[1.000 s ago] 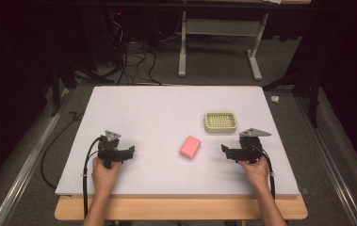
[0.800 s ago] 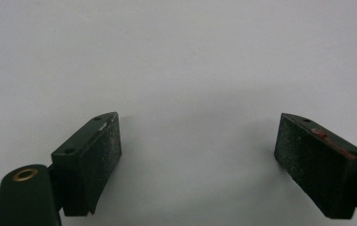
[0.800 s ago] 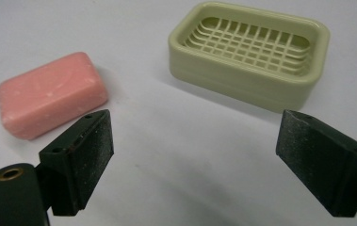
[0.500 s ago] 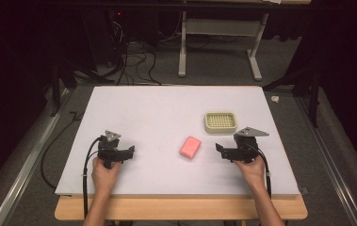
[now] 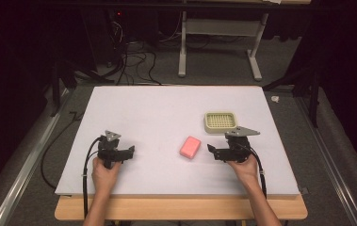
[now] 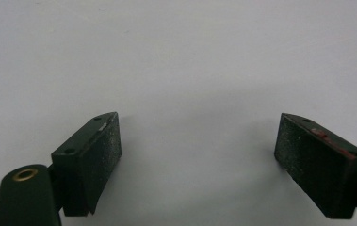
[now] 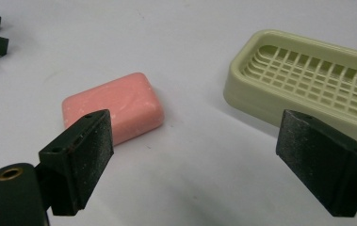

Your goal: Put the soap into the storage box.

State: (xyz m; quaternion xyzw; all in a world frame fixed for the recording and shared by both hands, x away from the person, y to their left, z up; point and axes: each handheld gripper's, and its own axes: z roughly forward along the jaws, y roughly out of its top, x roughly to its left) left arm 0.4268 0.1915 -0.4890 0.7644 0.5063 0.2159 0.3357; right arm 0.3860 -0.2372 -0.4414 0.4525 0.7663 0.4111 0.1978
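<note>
The right gripper (image 5: pixel 212 151) rests on the white table (image 5: pixel 157 113) with its jaws spread wide and nothing between them, pointing toward the middle of the board. Just ahead of its tips lies the pink soap bar (image 5: pixel 190 147), flat on the table and apart from the jaws. In the right gripper view the soap (image 7: pixel 115 113) sits in front of the left jaw, off the centre line, with its long axis running slantwise across the gripper's line of reach. The pale green soap dish (image 5: pixel 220 121) stands beyond the right hand (image 5: pixel 243 165), near the soap but not touching it. The left gripper (image 5: pixel 128 151), also spread and empty, lies well apart from the soap on its far side. Judging by this, the right gripper is the nearer one and would need to swing slightly toward the soap to straddle its short side.
</note>
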